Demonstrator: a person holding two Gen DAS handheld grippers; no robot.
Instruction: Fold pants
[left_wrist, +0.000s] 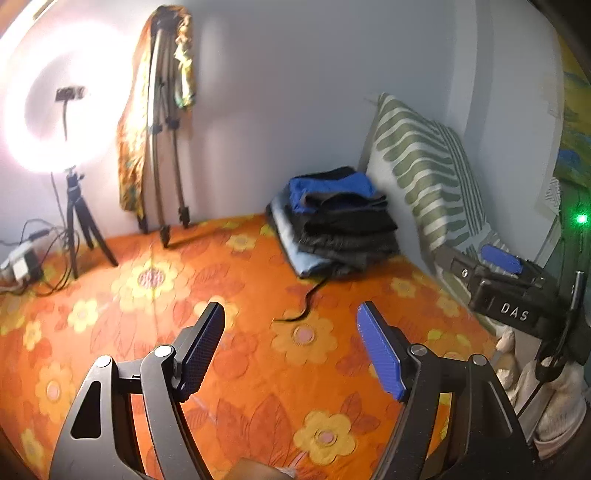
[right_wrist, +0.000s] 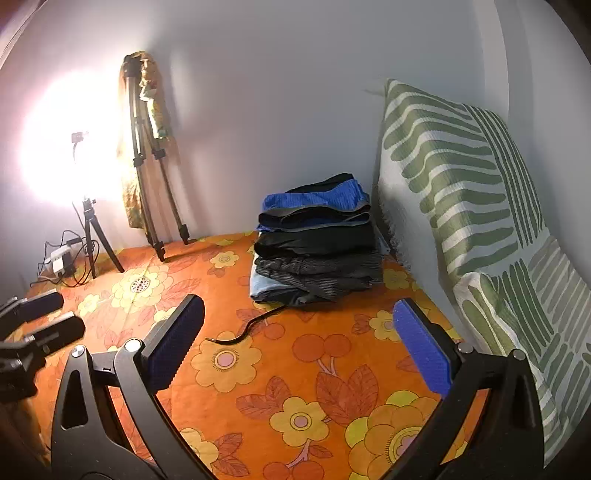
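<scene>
A stack of folded pants (left_wrist: 338, 221) in black, grey, blue and light blue sits at the far side of the orange flowered bed sheet (left_wrist: 258, 369), against the wall; it also shows in the right wrist view (right_wrist: 317, 240). A black drawstring (right_wrist: 247, 328) trails from the stack onto the sheet. My left gripper (left_wrist: 291, 347) is open and empty above the sheet. My right gripper (right_wrist: 299, 343) is open and empty, short of the stack. The right gripper shows at the right of the left wrist view (left_wrist: 495, 269); the left gripper shows at the left of the right wrist view (right_wrist: 33, 321).
A green-striped pillow (right_wrist: 480, 206) leans on the wall at the right. A lit ring light on a small tripod (left_wrist: 62, 110), a leaning tripod draped with patterned cloth (left_wrist: 162, 129) and a power strip with cables (left_wrist: 22, 262) stand at the back left.
</scene>
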